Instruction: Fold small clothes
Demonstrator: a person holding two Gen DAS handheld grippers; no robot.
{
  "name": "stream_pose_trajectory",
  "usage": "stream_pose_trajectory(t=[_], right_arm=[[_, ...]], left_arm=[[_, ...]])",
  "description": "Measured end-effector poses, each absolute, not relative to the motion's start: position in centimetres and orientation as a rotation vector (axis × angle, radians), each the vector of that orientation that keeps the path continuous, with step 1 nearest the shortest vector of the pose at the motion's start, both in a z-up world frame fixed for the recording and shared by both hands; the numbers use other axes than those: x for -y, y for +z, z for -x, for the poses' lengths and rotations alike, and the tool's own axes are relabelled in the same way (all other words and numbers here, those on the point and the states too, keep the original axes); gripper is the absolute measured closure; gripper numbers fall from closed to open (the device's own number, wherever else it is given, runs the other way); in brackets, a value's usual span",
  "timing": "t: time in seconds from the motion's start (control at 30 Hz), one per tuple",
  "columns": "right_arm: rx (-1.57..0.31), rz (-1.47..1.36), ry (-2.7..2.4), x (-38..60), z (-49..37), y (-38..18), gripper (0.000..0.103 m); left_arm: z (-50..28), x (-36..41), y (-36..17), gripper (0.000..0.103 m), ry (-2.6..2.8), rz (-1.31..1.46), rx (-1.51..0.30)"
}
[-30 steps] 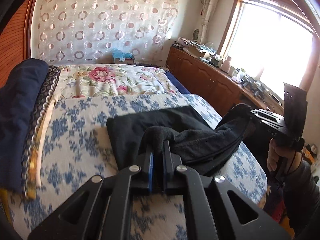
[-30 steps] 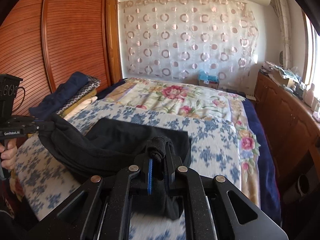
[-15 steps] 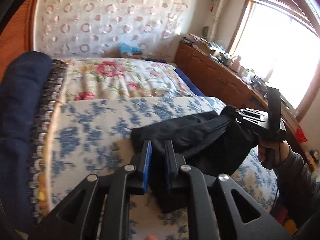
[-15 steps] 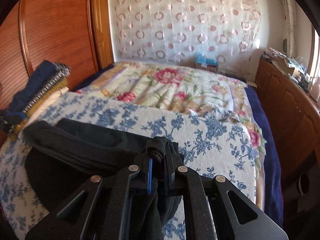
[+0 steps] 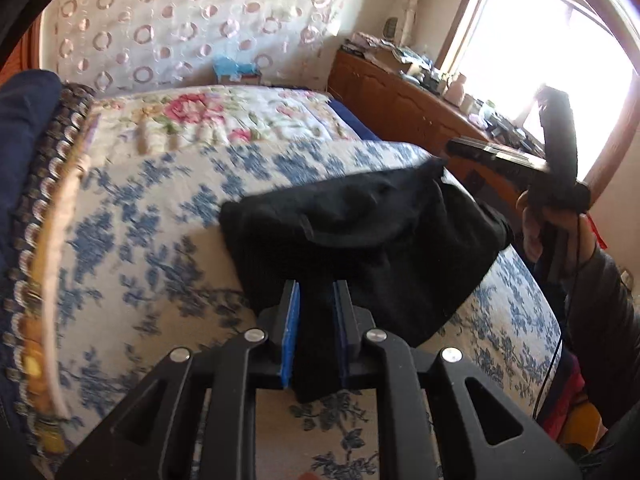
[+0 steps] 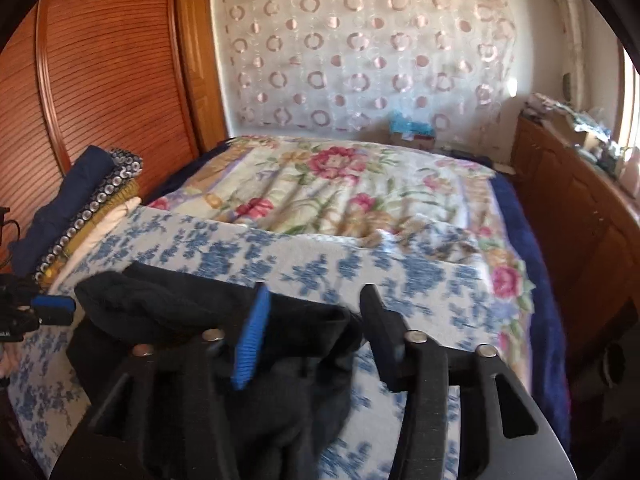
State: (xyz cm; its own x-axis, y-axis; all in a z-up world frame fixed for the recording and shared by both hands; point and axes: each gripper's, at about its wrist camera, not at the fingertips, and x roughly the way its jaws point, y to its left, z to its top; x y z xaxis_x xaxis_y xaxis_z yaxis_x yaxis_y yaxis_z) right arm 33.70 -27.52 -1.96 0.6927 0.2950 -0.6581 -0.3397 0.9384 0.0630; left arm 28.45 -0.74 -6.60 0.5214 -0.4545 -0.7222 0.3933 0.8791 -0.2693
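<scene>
A black garment [image 5: 360, 232] lies folded over on the blue-flowered bed cover [image 5: 140, 240]. My left gripper [image 5: 314, 292] has its blue pads a little apart, with a thick fold of the black cloth filling the gap and touching both pads. In the right wrist view the garment [image 6: 160, 304] lies bunched under my right gripper [image 6: 316, 292]. Its jaws are opening and stand wide, and neither pad presses the cloth between them. The right gripper [image 5: 452, 146] also shows in the left wrist view, held in a hand just past the garment's far corner. The left gripper [image 6: 52, 306] sits at the left edge.
A stack of folded clothes [image 6: 80, 208] lies along the left side of the bed. A floral quilt [image 6: 340, 184] covers the far half. A wooden cabinet [image 6: 580, 200] with clutter on top runs along the right, under a bright window [image 5: 540, 40]. A slatted wardrobe door [image 6: 100, 60] stands to the left.
The right jaws have spread and let go of the garment. Both grippers have come lower, and the cloth has been carried over onto itself on the bed. The left pads stand slightly wider.
</scene>
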Motion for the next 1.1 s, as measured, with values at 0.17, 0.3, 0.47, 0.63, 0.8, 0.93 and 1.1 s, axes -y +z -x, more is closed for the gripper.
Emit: stream_pose_trajectory(t=[0.17, 0.3, 0.47, 0.63, 0.8, 0.93, 1.1], right_arm=[[-0.738, 0.101, 0.364, 29.5, -31.8, -2.1, 0.052], [-0.818, 0.112, 0.402, 29.3, -32.4, -3.9, 0.052], [-0.866, 0.067, 0.439, 28.4, -35.2, -5.6, 0.052], [-0.914, 0.054, 0.483, 27.5, -38.1, -6.9, 0.052], [-0.902, 0.042, 0.528, 27.6, -38.5, -7.0, 0.097], [-0.893, 0.064, 0.464, 27.7, -38.5, -7.1, 0.099], [-0.868, 0.045, 0.461, 28.1, -38.0, -6.5, 0.099]], left_arm=[[-29.0, 2.4, -7.1, 0.089, -0.521, 0.041, -0.904], [-30.7, 3.3, -7.1, 0.089, -0.498, 0.016, -0.905], [-33.5, 3.6, -6.7, 0.089, -0.461, 0.018, -0.886], [-35.8, 3.3, -6.3, 0.089, -0.404, 0.001, -0.868], [-37.3, 1.9, -7.3, 0.089, -0.335, 0.01, -0.895], [-37.2, 0.7, -7.8, 0.081, -0.338, 0.045, -0.91], [-36.7, 0.4, -8.5, 0.075, -0.354, 0.023, -0.949]])
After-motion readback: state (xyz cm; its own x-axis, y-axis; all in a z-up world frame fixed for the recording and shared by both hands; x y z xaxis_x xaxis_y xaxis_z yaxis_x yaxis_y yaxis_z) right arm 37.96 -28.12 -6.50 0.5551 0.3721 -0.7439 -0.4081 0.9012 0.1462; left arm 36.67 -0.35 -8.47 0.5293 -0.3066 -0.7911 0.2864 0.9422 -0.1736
